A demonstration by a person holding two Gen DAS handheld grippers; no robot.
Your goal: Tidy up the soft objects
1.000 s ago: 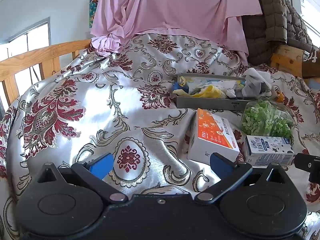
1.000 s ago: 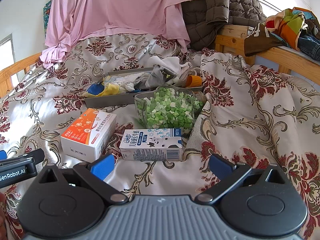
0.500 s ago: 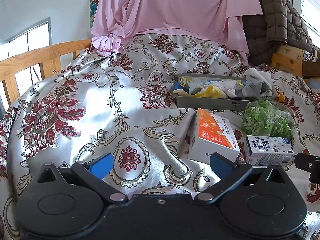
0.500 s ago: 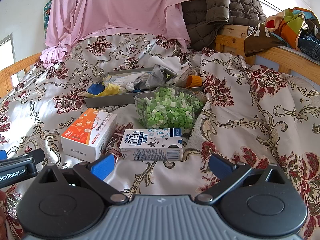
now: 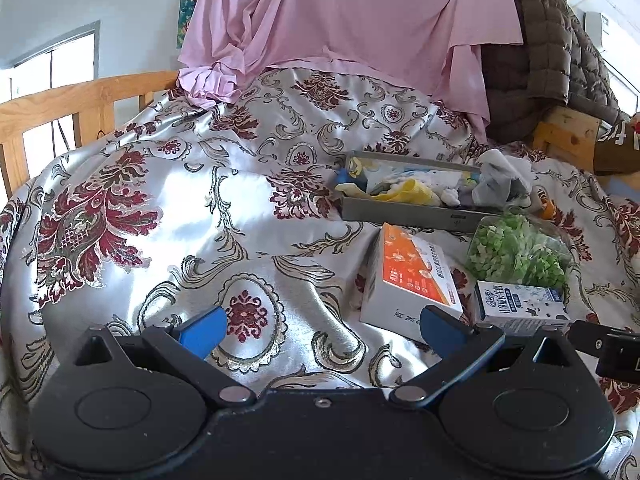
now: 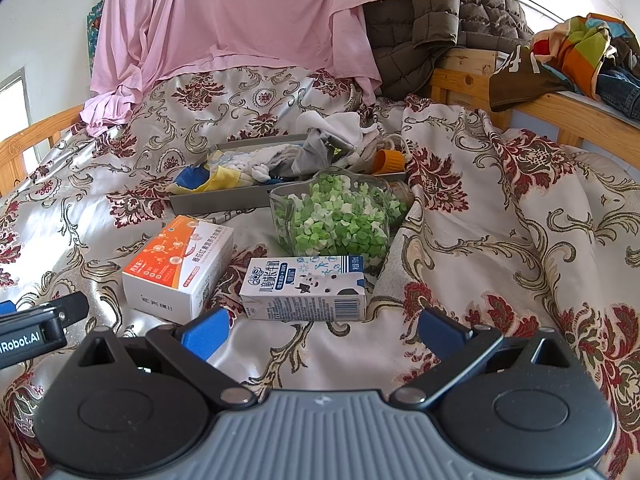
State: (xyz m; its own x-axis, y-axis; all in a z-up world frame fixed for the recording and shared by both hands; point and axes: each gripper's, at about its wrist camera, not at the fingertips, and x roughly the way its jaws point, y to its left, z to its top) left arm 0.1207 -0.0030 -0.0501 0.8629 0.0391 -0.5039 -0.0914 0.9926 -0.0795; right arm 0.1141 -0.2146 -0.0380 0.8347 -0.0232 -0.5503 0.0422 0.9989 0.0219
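A grey tray (image 5: 404, 214) (image 6: 216, 202) lies on the bed, holding several soft cloths and socks, yellow, white, blue and grey. A grey sock (image 5: 496, 186) (image 6: 316, 152) hangs over its right end. My left gripper (image 5: 320, 326) is open over the bedspread, left of the boxes, holding nothing. My right gripper (image 6: 322, 330) is open too, just in front of the milk carton (image 6: 306, 288) (image 5: 520, 306). An orange and white box (image 5: 414, 280) (image 6: 180, 266) lies between the two grippers.
A clear container of green and white bits (image 6: 336, 220) (image 5: 518, 252) stands behind the carton. An orange cup (image 6: 388, 160) lies by the tray's right end. Pink cloth (image 6: 240, 20) and a brown quilted jacket (image 6: 440, 16) drape the headboard. Wooden rails (image 5: 60, 100) (image 6: 552, 108) edge the bed.
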